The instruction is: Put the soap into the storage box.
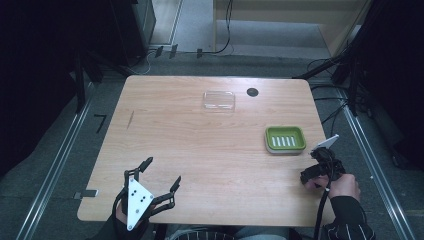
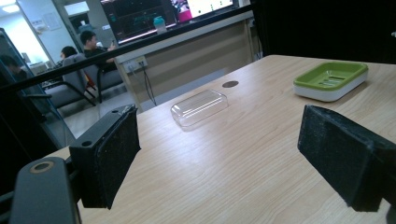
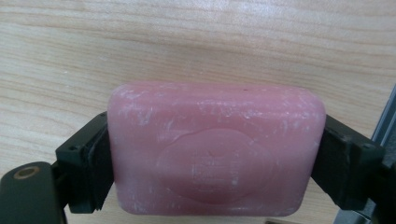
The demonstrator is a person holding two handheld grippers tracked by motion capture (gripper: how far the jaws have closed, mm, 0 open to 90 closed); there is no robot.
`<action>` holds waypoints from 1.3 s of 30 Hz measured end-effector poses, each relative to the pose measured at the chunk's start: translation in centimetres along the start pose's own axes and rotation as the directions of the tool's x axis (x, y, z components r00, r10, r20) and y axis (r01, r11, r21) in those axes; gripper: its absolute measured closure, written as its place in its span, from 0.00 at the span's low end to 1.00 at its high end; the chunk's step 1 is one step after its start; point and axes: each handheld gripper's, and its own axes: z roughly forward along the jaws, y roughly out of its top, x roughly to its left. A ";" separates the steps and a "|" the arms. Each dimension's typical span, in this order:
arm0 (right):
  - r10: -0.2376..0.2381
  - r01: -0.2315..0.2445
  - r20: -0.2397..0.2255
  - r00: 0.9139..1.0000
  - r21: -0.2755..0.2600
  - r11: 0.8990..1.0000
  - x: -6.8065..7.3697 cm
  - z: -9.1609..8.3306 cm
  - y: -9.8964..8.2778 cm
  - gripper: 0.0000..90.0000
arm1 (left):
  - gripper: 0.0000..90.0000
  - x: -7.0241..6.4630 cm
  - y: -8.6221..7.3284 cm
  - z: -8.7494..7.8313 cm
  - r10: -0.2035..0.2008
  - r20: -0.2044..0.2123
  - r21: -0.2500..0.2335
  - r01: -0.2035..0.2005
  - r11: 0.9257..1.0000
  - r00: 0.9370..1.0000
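Right gripper view: one pink soap [image 3: 215, 151] is clamped between the right gripper's [image 3: 215, 158] pads, low in frame over the table [image 3: 187, 46]. High view: right gripper [image 1: 320, 170] is seen at lower right, hand behind it; left gripper [image 1: 162, 172] at lower left, jaws spread, nothing held. One green dish [image 1: 285, 139] and one clear lid [image 1: 219, 100] are counted.
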 end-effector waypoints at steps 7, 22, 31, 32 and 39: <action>-0.018 0.018 0.011 1.000 -0.015 1.000 0.1 -0.4 0.0 0.15 | 0.15 0.0 0.0 0.0 0.001 0.001 0.000 -0.001 1.000 1.000; -0.027 0.028 0.024 0.999 -0.028 0.999 0.1 -1.3 0.0 0.15 | 0.15 0.0 0.0 0.0 0.003 0.001 0.000 -0.003 1.000 1.000; -0.047 0.048 0.023 0.999 -0.032 0.998 0.4 -1.6 0.0 0.15 | 0.15 0.0 0.0 0.0 0.000 -0.003 0.001 0.000 1.000 1.000; -0.047 0.048 0.024 0.999 -0.033 0.998 0.5 -1.7 0.0 0.15 | 0.15 0.0 0.0 0.0 0.000 -0.003 0.001 0.000 1.000 1.000; -0.067 0.068 0.036 0.997 -0.047 0.997 0.7 -2.4 0.8 0.15 | 0.15 0.0 0.0 0.0 -0.003 -0.006 0.000 0.003 1.000 1.000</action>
